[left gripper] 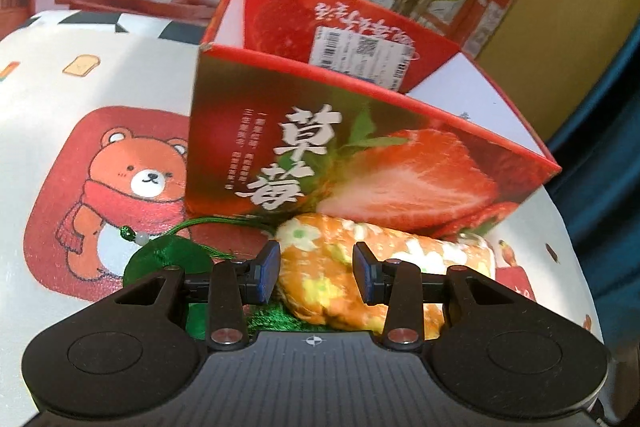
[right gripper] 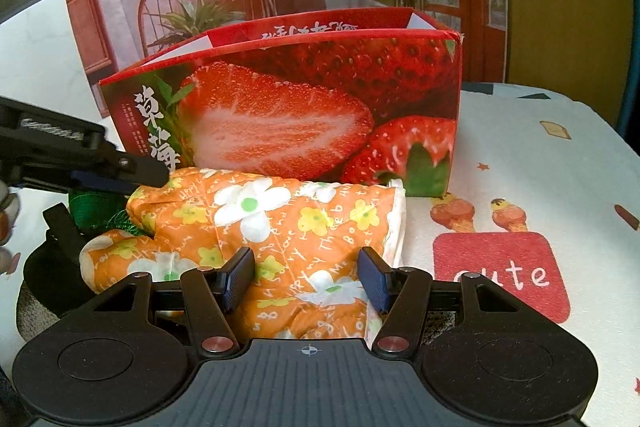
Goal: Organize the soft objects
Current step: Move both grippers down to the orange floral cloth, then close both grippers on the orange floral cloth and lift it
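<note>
Behind the table (right gripper: 540, 155) hung a printed backdrop of chairs and potted plants, and the cloth on the table showed a cartoon bear. An open strawberry box (right gripper: 304, 115) stood on it. Just in front of the box lay an orange flowered oven mitt (right gripper: 280, 227), with a green tasselled pouch (left gripper: 168, 263) partly beneath its left end. The mitt looked quilted, light and floppy; I judged it would sag unless pinched through a thick fold, near the cuff or mid-body. The left gripper (left gripper: 316, 275) had its fingers spread over the mitt's thumb end, not pressing that I could see. The right gripper (right gripper: 306, 281) also stood spread, straddling the mitt's middle, the fabric between the pads but apparently not squeezed.
</note>
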A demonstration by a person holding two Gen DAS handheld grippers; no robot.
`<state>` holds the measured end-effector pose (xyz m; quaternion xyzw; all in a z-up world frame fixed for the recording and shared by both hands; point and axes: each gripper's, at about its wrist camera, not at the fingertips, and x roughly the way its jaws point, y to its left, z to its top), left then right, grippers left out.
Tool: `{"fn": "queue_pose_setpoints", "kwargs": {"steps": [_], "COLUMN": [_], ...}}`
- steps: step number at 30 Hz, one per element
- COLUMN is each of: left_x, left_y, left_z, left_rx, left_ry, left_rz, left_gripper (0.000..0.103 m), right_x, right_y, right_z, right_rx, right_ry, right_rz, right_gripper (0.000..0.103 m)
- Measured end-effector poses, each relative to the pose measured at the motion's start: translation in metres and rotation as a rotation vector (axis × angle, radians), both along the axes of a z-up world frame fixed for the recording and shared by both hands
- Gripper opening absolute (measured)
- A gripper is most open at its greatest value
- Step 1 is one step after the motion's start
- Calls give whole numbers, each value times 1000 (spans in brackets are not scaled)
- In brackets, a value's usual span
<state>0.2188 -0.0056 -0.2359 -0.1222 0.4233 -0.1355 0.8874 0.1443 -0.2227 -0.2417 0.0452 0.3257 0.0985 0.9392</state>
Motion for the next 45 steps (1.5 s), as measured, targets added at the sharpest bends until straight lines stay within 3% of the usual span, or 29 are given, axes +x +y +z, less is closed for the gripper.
{"fn": "queue_pose_setpoints", "kwargs": {"steps": [8, 17, 19, 22, 26, 28, 33, 41, 45], "left_x": [2, -2, -4, -11, -24, -31, -45, -55, -59], "left_y": [-5, -28, -26, -22, -23, -23, -22, -18, -16], "left_z": [-2, -7, -5, -1, 6, 9, 9, 0, 2], "left_rx": [38, 175, 158, 140, 140, 140, 127, 114, 100], "left_ry": [-13, -28, -30, -62, -114, -137, -165, -154, -168], "left_rz": [-19, -76, -64, -62, -69, -68, -49, -40, -41], "left_gripper": [42, 44, 23, 16, 13, 13, 13, 13, 13], "right_x": [0, 0, 1, 0, -6, -6, -1, 3, 0], "right_y": [0, 0, -1, -1, -1, -8, -28, -37, -32], "right_z": [-1, -1, -1, 2, 11, 14, 8, -2, 0], "right_rx": [0, 0, 5, 4, -34, -16, 61, 148, 133], "right_ry": [-1, -1, 1, -1, -44, -53, 9, 53, 46], "right_rz": [0, 0, -1, -2, -7, -49, -129, -122, -103], "right_gripper": [55, 55, 55, 54, 56, 63, 65, 62, 53]}}
